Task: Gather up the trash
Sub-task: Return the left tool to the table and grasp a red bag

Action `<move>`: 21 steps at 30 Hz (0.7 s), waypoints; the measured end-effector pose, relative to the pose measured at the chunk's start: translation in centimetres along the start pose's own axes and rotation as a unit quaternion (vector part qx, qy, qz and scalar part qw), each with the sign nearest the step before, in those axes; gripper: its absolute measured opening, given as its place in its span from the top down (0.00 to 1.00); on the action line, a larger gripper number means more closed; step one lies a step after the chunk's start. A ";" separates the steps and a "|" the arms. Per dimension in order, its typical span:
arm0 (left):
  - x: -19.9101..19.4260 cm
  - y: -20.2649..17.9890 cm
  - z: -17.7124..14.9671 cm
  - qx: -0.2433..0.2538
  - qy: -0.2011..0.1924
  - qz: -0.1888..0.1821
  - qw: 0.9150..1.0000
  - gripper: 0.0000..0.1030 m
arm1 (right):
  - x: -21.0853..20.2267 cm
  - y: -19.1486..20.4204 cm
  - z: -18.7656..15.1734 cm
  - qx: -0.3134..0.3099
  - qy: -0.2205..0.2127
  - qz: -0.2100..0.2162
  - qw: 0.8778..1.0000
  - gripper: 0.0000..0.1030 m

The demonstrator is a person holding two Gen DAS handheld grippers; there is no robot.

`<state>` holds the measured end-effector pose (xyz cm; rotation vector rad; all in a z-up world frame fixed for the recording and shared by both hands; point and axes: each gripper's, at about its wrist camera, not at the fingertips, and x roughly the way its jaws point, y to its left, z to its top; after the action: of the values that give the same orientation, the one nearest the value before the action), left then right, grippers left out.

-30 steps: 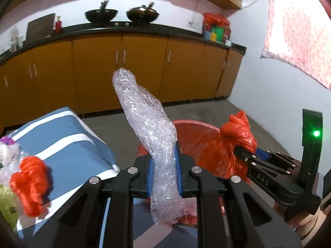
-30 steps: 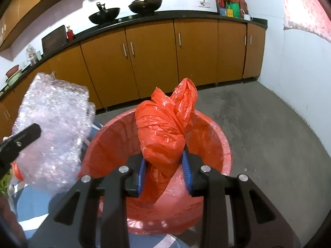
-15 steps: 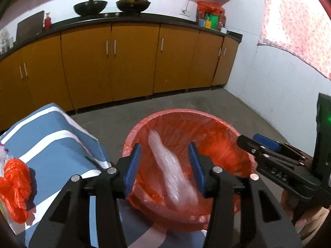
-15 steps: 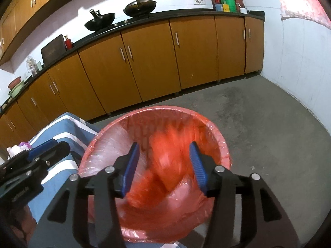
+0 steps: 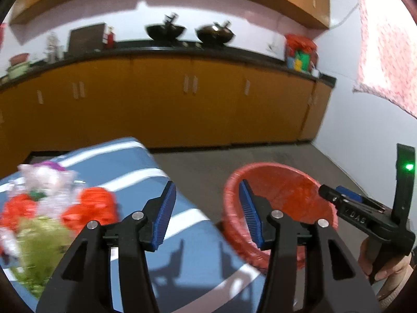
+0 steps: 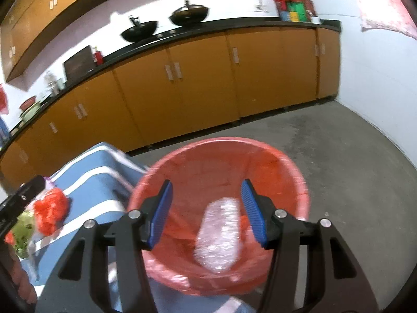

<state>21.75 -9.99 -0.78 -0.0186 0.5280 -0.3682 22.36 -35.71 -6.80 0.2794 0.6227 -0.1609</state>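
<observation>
Taking the red-lined bin as the landmark, the remaining trash pile is lying on the striped blue bench, well to the left of the bin. The left tool is hanging between the two with its blue pads spread wide and nothing between them, so it is the nearer one for the next pick. The pile is blurred, but red plastic bags, clear wrap and a green bag are showing, heaped with no clear long axis.

The right tool is hovering directly over the bin, also spread and gripping nothing. Below it a bubble-wrap roll is lying inside the bin, its length running toward the camera, beside crumpled red plastic.

Behind the bin, orange kitchen cabinets are running under a dark counter with two woks, and grey concrete floor is spreading to its right.
</observation>
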 end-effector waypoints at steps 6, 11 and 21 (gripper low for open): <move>-6.9 6.0 -1.5 -0.023 -0.050 0.088 0.995 0.43 | -0.2 8.8 -1.6 -0.052 0.017 0.072 0.996 0.47; -11.4 12.4 -4.4 -0.055 -0.063 0.186 0.979 0.42 | 0.7 15.8 -3.7 -0.089 0.040 0.119 0.988 0.47; -14.6 22.5 -8.6 -0.139 -0.045 0.302 0.942 0.32 | 4.7 26.5 -5.1 -0.125 0.067 0.159 0.977 0.47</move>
<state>13.47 16.78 -3.60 -0.1429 0.4648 0.3093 29.45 -9.24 -8.06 0.1439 0.7147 0.2454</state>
